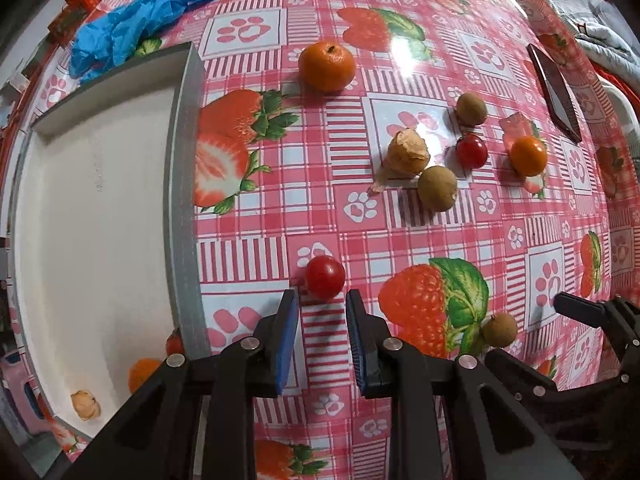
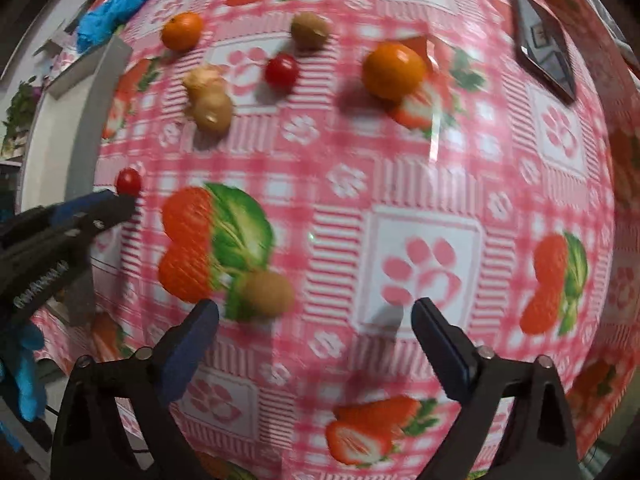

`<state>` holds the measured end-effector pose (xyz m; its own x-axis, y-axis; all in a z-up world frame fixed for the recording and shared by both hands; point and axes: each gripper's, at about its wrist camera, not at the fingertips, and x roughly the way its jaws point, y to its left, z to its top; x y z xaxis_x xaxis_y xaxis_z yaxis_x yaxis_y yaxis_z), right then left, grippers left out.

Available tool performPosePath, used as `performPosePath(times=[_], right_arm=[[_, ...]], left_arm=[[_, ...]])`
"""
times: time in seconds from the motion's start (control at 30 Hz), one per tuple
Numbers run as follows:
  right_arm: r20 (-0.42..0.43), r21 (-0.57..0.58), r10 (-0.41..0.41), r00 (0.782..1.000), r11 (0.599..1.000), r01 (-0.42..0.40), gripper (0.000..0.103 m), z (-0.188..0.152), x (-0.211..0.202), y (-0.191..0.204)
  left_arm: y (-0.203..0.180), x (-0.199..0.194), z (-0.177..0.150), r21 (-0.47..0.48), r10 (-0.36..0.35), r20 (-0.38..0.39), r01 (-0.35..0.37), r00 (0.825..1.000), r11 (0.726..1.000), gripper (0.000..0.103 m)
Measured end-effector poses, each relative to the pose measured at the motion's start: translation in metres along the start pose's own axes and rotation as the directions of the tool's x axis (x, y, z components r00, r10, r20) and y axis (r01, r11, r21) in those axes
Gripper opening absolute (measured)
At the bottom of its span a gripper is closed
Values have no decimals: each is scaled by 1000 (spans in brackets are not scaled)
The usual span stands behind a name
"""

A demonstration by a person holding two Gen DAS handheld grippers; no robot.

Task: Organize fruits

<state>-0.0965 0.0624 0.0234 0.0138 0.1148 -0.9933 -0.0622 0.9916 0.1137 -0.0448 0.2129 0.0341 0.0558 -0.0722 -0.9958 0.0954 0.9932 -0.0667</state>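
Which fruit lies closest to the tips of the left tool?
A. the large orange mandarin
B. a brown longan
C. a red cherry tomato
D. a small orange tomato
C: the red cherry tomato sits on the tablecloth just beyond the left tool, beside the white tray.

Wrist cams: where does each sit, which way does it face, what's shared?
Left wrist: on the left tongs, facing down at the tablecloth; tray on the left, right tongs at the lower right.
Right wrist: on the right tongs, wide apart, facing down; left tongs at the left edge.
Shared: cherry tomato, tangerine, phone.
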Motion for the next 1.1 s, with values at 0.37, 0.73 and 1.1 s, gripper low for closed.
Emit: performPosePath(times=[0.37,0.73,1.1], right_arm=[[-12,-73,-7,1000,997,6,31,26,9,35],[2,-14,80,997,997,-80,30,1,-8,-3],[7,16,80,997,997,-80,30,-35,-33,-21]], left_arm=[[7,7,2,5,15,5,-15,1000,1000,26],[-14,-25,-14,23,-34,59,33,998,999,26],[5,-50,-39,-18,-9,92,11,996,1000,26]])
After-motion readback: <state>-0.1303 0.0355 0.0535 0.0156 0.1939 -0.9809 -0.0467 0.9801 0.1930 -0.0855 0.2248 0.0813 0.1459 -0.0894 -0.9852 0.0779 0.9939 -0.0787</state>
